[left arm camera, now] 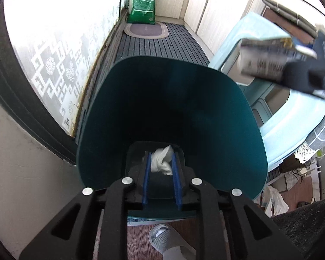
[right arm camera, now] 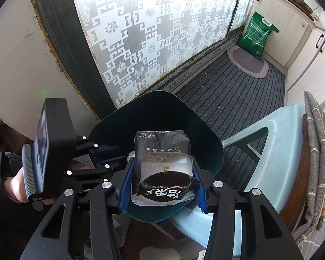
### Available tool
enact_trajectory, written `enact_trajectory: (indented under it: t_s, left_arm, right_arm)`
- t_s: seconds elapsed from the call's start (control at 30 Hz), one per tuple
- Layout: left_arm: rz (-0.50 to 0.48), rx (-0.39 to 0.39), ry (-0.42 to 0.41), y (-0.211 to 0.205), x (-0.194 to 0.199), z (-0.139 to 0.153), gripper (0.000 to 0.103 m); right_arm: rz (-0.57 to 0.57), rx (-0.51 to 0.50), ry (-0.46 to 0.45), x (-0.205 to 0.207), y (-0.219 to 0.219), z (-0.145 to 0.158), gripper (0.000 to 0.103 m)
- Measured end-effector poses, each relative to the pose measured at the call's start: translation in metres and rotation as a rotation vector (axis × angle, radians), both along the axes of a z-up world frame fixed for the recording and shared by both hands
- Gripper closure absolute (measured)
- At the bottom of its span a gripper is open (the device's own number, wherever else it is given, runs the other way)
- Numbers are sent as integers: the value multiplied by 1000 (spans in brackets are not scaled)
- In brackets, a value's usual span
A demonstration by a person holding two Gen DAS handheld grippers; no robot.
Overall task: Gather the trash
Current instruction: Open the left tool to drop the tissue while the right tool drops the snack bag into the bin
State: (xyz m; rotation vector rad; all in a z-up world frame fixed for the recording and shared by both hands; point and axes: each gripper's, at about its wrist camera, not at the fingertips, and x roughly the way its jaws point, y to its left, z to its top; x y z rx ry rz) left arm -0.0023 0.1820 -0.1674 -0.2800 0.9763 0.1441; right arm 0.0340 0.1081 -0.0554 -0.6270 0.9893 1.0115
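A dark teal trash bin (left arm camera: 227, 119) stands on the floor under both grippers; it also shows in the right wrist view (right arm camera: 208, 130). My left gripper (left arm camera: 161, 162) hangs over the bin's opening with its blue pads apart; a crumpled white tissue (left arm camera: 162, 162) shows between them, and I cannot tell if it is gripped or lying in the bin. My right gripper (right arm camera: 162, 173) is shut on a black tissue pack (right arm camera: 162, 149) with white lettering, held above the bin. That pack and gripper appear blurred at the upper right of the left wrist view (left arm camera: 264, 60).
A light blue plastic chair (right arm camera: 277, 151) stands right of the bin. A patterned frosted glass door (right arm camera: 151, 32) runs along the left. A green sack (right arm camera: 257, 34) and a small oval mat (right arm camera: 247, 62) lie at the far end of the striped carpet. White cabinets (right arm camera: 303, 49) line the right.
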Motion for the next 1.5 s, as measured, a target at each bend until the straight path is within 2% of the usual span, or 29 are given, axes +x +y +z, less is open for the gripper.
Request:
enact_trajectory:
  t_s: [0.27,0.37,0.53,0.73,1.0,1.13,1.27,1.4,1.43,1.5]
  left_arm:
    - [32,47,-135,2,-14,39,81]
    - [48,100,-205,-1,-21,59,82]
    - [74,118,-290,-2,-32,82,85]
    - [89,124,-385,-1,-48,111,85]
    - [91,103,-521,-12,-63,153,85]
    - [95,91,-570,-13,-71,164,85]
    - [105,79,-579,-12,-72,166,85]
    - [110,75,-582,-12,-71,167,85]
    - [112,76,-585,-12,-71,167,85]
    - [114,76,-590,-13,-72,168,85]
  right_arm:
    - [-3,-40,2,1,2,-15,54]
    - [2,-50,11,2,1,-22,54]
    - [9,-69,35,1,2,-36,54]
    - [-3,-70,88,5,8,-54,54]
    - [14,-139,123,7,15,-94,54]
    - [36,-181,143,3,17,-112,48]
    - [50,-171,149,0,21,-109,43]
    - [57,-125,138,-4,23,-95,43]
    - [60,-113,132,-6,23,-91,43]
    - [67,-84,115,-6,21,-80,51]
